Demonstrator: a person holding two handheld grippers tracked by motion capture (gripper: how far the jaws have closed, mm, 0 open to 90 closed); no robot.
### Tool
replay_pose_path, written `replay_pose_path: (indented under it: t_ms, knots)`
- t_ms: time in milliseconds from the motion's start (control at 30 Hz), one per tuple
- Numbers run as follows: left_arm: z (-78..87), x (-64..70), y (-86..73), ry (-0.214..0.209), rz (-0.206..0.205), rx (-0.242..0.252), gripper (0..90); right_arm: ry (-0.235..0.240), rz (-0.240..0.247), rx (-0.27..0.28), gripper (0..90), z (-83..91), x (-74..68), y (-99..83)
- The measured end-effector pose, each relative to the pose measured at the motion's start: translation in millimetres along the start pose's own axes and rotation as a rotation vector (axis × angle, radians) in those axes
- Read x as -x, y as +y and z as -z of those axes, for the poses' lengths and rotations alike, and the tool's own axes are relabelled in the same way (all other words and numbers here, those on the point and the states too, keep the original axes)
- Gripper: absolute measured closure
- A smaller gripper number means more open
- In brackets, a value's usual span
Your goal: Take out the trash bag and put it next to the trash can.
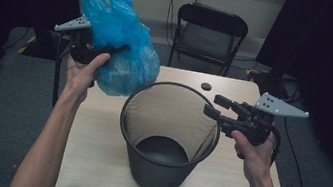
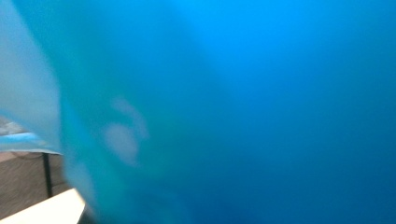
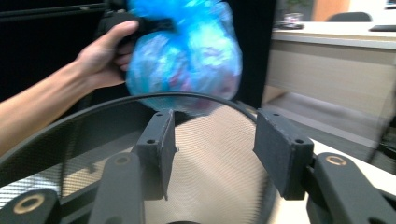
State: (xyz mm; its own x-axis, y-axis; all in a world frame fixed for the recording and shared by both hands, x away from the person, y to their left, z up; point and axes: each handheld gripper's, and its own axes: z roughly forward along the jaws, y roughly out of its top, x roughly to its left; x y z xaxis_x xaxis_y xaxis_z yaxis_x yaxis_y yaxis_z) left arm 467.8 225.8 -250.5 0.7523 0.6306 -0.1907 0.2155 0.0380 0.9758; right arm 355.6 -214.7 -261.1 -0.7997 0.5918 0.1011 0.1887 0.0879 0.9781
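Observation:
A bulging blue plastic bag (image 1: 121,61) hangs in the air above the table's far left corner, just outside the bin's rim. My left gripper (image 1: 120,48) is shut on the bag's gathered neck. In the left gripper view the blue bag (image 2: 243,102) is pressed close to the lens and blurred. A black mesh wastebasket (image 1: 133,134) stands upright mid-table, with nothing seen inside. My right gripper (image 1: 214,106) is open at the bin's right rim; in its own view the right gripper (image 3: 217,149) has nothing between its fingers, with the bin rim (image 3: 84,116) and the bag (image 3: 187,60) beyond.
The light wooden table (image 1: 92,163) bears a small dark round object (image 1: 206,86) at its far edge. A black folding chair (image 1: 210,29) stands behind the table. Dark curtains flank both sides. A cable trails from the right gripper down the table's right side.

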Motion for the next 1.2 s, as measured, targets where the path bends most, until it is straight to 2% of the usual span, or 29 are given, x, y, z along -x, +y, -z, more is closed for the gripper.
replay_pose_path:
  t_ms: [100, 200, 333, 467, 533, 567, 600, 700, 900, 1000, 1067, 1200]
  knots:
    - [0.5, -1.5, -6.0, 0.006, -0.006, -0.008, 84.2, -0.031, -0.011, -0.005, 49.0, 4.0, 6.3, -4.7]
    - [0.0, -5.1, -16.4, 0.022, 0.006, -0.025, 84.2, -0.049, -0.031, 0.002, 48.3, 8.2, 12.1, -10.0]
    - [-1.8, -11.6, -34.5, 0.05, 0.024, -0.066, 84.2, -0.075, -0.06, -0.011, 43.8, 14.6, 18.9, -17.0]
    - [-0.9, -18.6, -44.8, 0.062, 0.046, -0.073, 84.1, -0.104, -0.087, -0.011, 39.3, 23.4, 26.5, -24.1]
    - [-0.4, -25.5, -55.1, 0.08, 0.092, -0.075, 84.2, -0.119, -0.098, -0.01, 35.8, 27.1, 29.6, -27.1]
    - [-0.4, -25.5, -55.1, 0.08, 0.092, -0.075, 84.1, -0.124, -0.1, -0.009, 35.2, 28.6, 31.3, -28.9]
    - [-0.9, -29.7, -62.6, 0.103, 0.084, -0.105, 84.1, -0.126, -0.103, -0.011, 36.2, 29.7, 32.6, -31.0]
    - [-3.4, -33.4, -75.0, 0.111, 0.09, -0.14, 84.1, -0.132, -0.111, -0.015, 32.9, 32.3, 36.4, -39.2]
    - [-6.6, -37.4, -93.4, 0.127, 0.099, -0.177, 84.1, -0.169, -0.142, -0.047, 26.8, 36.6, 44.5, -56.6]
    - [-2.3, -42.0, -110.1, 0.133, 0.118, -0.201, 84.0, -0.176, -0.155, -0.06, 25.7, 38.9, 46.4, -65.9]
    - [-0.4, -43.5, -120.2, 0.134, 0.111, -0.227, 84.1, -0.184, -0.167, -0.079, 23.6, 38.3, 48.3, -74.1]
    - [2.2, -46.9, -140.5, 0.144, 0.129, -0.259, 84.0, -0.189, -0.195, -0.111, 22.3, 35.5, 51.9, -93.8]
